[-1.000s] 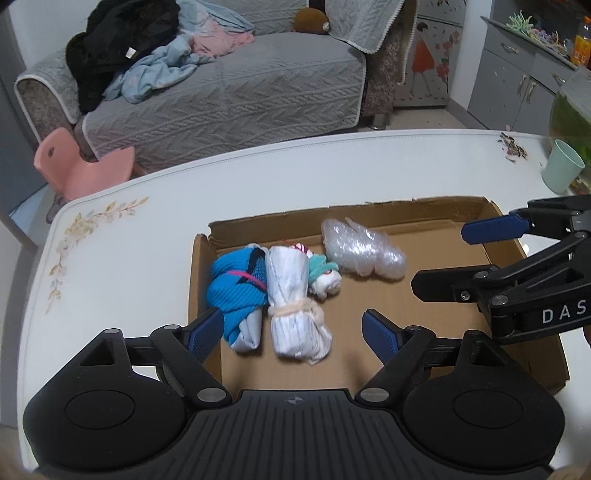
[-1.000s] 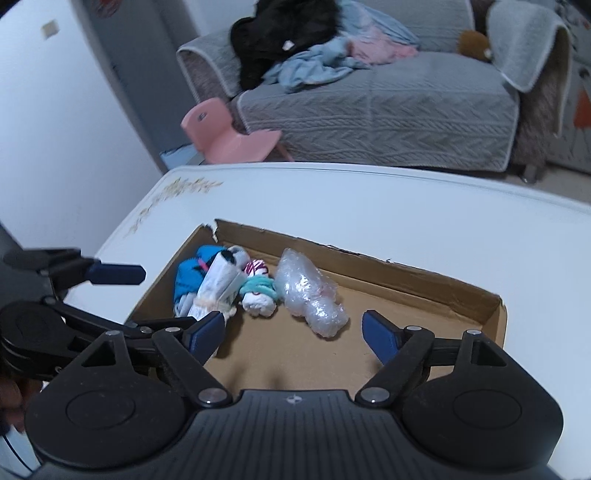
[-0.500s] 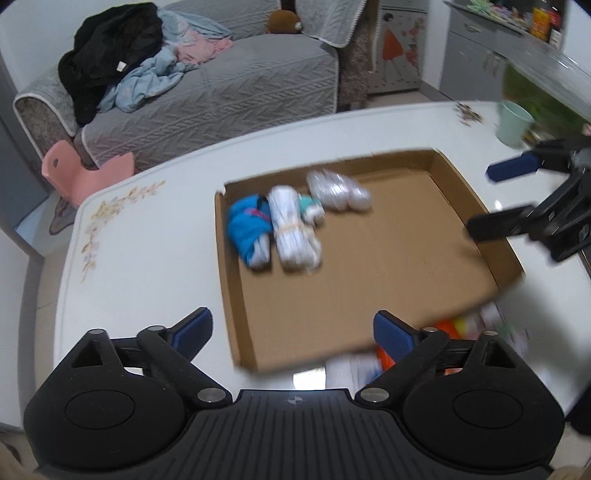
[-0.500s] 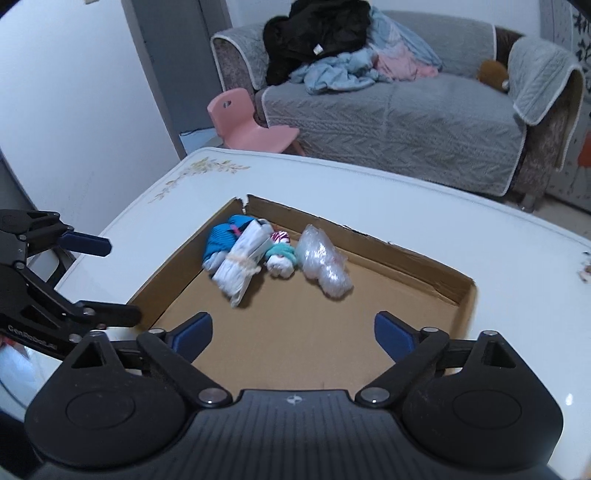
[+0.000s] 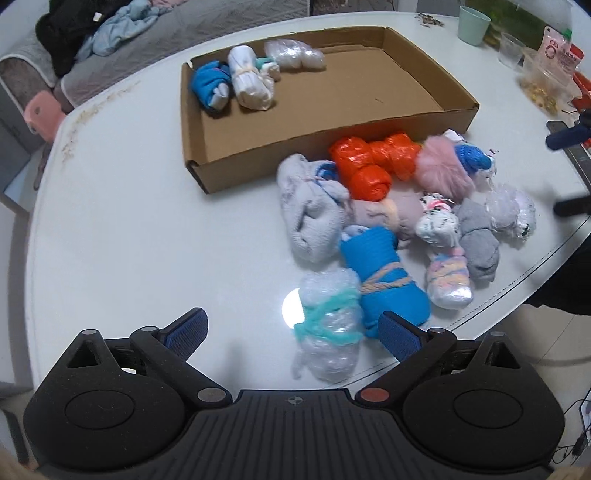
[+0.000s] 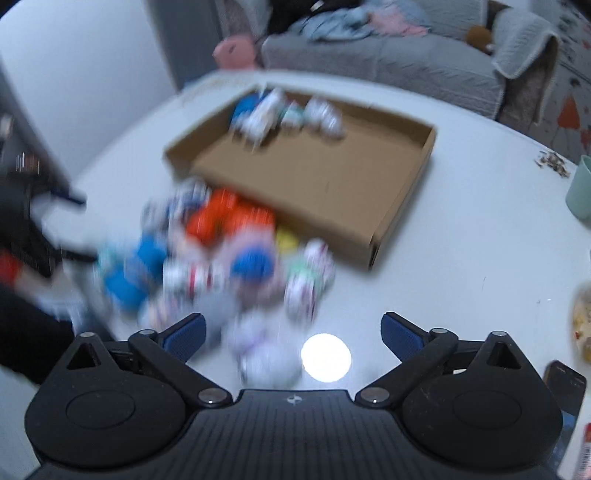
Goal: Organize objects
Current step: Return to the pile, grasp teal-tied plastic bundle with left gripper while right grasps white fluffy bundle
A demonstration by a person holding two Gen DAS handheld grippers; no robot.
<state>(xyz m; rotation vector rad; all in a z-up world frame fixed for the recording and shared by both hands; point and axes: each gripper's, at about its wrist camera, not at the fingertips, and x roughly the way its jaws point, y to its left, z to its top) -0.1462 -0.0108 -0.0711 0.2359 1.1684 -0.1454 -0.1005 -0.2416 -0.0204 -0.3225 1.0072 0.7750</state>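
An open cardboard tray (image 5: 458, 103) sits on the white table and holds a blue bundle (image 5: 210, 86), a white roll (image 5: 249, 81) and a bubble-wrap packet (image 5: 295, 55) in its far-left corner. In front of it lies a pile of several bundles, among them an orange plastic one (image 5: 369, 166), a lavender cloth one (image 5: 310, 210) and a blue roll tied with string (image 5: 384, 273). My left gripper (image 5: 291, 332) is open over a bubble-wrap bundle tied with teal yarn (image 5: 328, 332), pads clear of it. My right gripper (image 6: 291, 332) is open above the pile's near side; that view is blurred.
A mint cup (image 5: 472, 22), a clear glass (image 5: 511, 50) and a snack bag (image 5: 550, 70) stand at the table's far right. A phone (image 6: 565, 384) lies near the right edge. A grey sofa (image 6: 406, 59) with clothes and a pink chair (image 5: 40, 110) stand beyond the table.
Both grippers have drawn back from over the tray toward the table's near side, bringing the pile of bundles into view. Both pairs of jaws stand wider than a second ago.
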